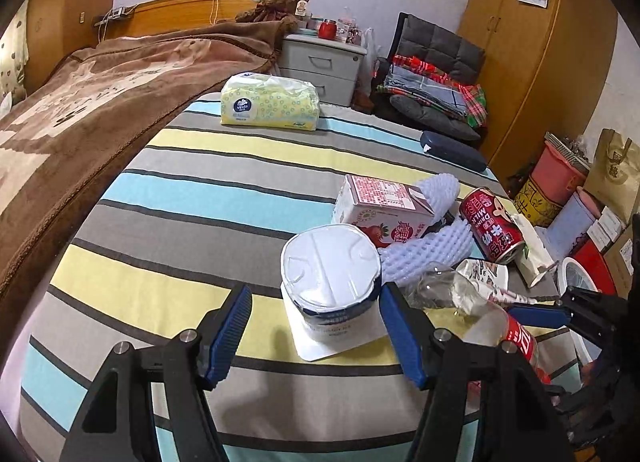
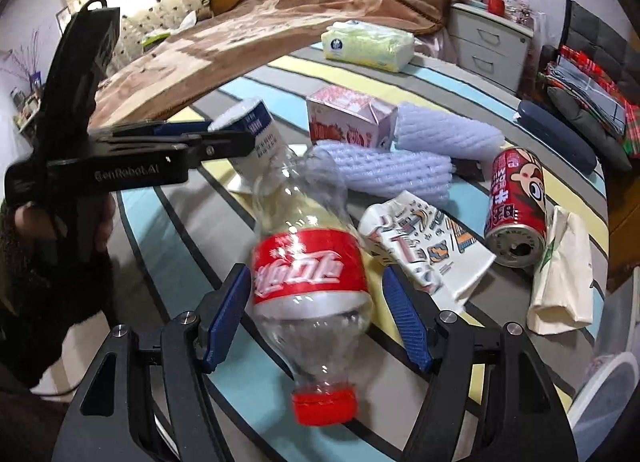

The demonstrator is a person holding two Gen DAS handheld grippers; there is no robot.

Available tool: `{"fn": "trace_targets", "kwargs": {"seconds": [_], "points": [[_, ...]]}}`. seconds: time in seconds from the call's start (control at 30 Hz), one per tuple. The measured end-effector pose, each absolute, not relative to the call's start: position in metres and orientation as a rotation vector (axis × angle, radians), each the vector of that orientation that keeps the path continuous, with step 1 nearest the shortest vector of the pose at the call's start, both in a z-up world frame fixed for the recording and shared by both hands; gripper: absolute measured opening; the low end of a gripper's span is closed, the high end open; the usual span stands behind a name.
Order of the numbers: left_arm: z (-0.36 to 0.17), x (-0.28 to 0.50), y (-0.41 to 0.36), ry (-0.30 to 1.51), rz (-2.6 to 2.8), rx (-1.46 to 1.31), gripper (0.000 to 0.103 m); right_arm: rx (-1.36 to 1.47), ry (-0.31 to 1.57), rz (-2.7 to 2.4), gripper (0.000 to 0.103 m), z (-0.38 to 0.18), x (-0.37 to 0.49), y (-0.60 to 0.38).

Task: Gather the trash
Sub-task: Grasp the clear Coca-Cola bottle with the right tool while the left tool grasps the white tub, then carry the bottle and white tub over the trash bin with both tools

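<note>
Left wrist view: left tongs (image 1: pixel 316 336) spread wide, w/ white foil-lidded cup (image 1: pixel 330 286) standing upright between the blue pads, not touching either. Open striped bedsheet (image 1: pixel 192 198) to the left and ahead up to the tissue pack (image 1: pixel 270 102); brown blanket (image 1: pixel 80 102) bounds the left side, bed edge drops off at right toward the floor clutter. Trash sits in a cluster right of the cup: 1 pink milk carton (image 1: pixel 380 206), 2 white foam sleeves (image 1: pixel 434 246), 1 red can (image 1: pixel 490 224) lying on its side, 1 clear bottle (image 1: pixel 460 294). Right wrist view: right tongs (image 2: pixel 316 326) spread, clear cola bottle (image 2: pixel 308 262) w/ red label and red cap lying between the pads, cap toward camera; contact w/ pads unclear, image blurred. 1 crumpled printed paper cup (image 2: pixel 424 246) just right of it, 1 flattened cream paper bag (image 2: pixel 564 270) near bed edge. Left tongs (image 2: pixel 192 142) seen at left, by the cup (image 2: pixel 256 134).
</note>
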State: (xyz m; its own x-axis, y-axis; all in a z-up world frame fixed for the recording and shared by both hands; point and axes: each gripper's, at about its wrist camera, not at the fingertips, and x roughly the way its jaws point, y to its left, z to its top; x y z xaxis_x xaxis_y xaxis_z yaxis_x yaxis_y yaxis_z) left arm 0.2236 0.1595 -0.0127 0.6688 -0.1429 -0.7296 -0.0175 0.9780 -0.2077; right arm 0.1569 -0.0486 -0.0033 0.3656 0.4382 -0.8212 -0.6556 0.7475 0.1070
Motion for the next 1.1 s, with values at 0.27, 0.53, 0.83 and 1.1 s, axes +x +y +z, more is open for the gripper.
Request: {"fn": "trace_targets", "kwargs": {"seconds": [0.27,0.53,0.83,1.1], "points": [[-0.017,0.233,0.154,0.841,-0.082,-0.206,0.066,-0.257,1.006,0.628,0.070,-0.023,0.166,-0.033],[-0.023,0.243,0.152,0.852,-0.057,-0.199,0.066,-0.175,0.993,0.530,0.068,-0.028,0.165,-0.061],[-0.029,0.249,0.149,0.853,-0.021,-0.195,0.052,-0.059,0.976,0.485,0.068,-0.031,0.162,-0.074],[-0.027,0.247,0.148,0.836,-0.012,-0.184,0.052,-0.023,0.958,0.466,0.068,-0.033,0.156,-0.077]]}}
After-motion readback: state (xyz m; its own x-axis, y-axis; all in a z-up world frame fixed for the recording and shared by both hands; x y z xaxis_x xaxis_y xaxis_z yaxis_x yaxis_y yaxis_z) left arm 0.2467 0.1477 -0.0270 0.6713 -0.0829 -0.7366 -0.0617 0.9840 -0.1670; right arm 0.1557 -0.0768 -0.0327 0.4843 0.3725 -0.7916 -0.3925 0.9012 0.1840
